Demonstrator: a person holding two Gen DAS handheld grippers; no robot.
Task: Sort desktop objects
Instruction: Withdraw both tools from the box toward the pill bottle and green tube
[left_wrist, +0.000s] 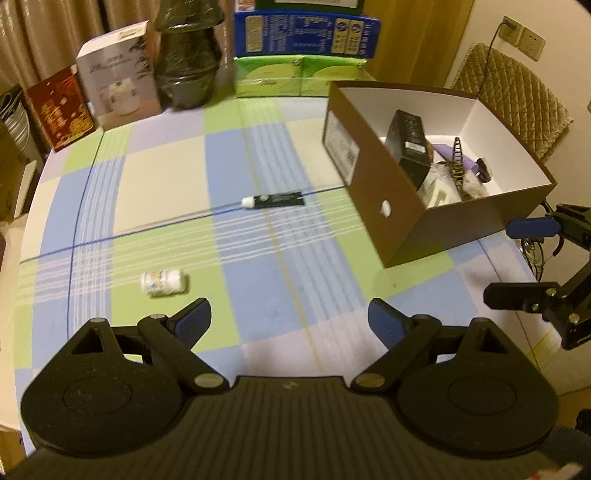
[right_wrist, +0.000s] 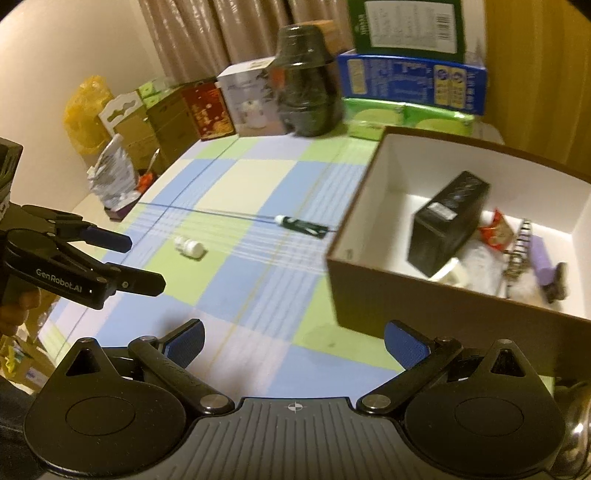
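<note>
A small white bottle (left_wrist: 162, 282) (right_wrist: 190, 246) lies on its side on the checked tablecloth. Farther back lies a dark tube with a white cap (left_wrist: 275, 200) (right_wrist: 301, 225). A brown cardboard box (left_wrist: 373, 188) (right_wrist: 373, 295) with a white inside stands at the right; it holds a black box (left_wrist: 408, 142) (right_wrist: 448, 229), a purple item (right_wrist: 541, 254) and other small things. My left gripper (left_wrist: 290, 323) (right_wrist: 142, 264) hangs open and empty over the cloth, right of the bottle. My right gripper (right_wrist: 293, 343) (left_wrist: 515, 262) is open and empty, near the box's front corner.
Along the table's far edge stand a red box (left_wrist: 61, 107), a white carton (left_wrist: 118, 75), a dark wrapped stack of bowls (left_wrist: 188, 55), and green and blue packs (left_wrist: 303, 51). A padded chair (left_wrist: 517, 96) stands behind the brown box. Bags and cartons (right_wrist: 122, 147) crowd the left.
</note>
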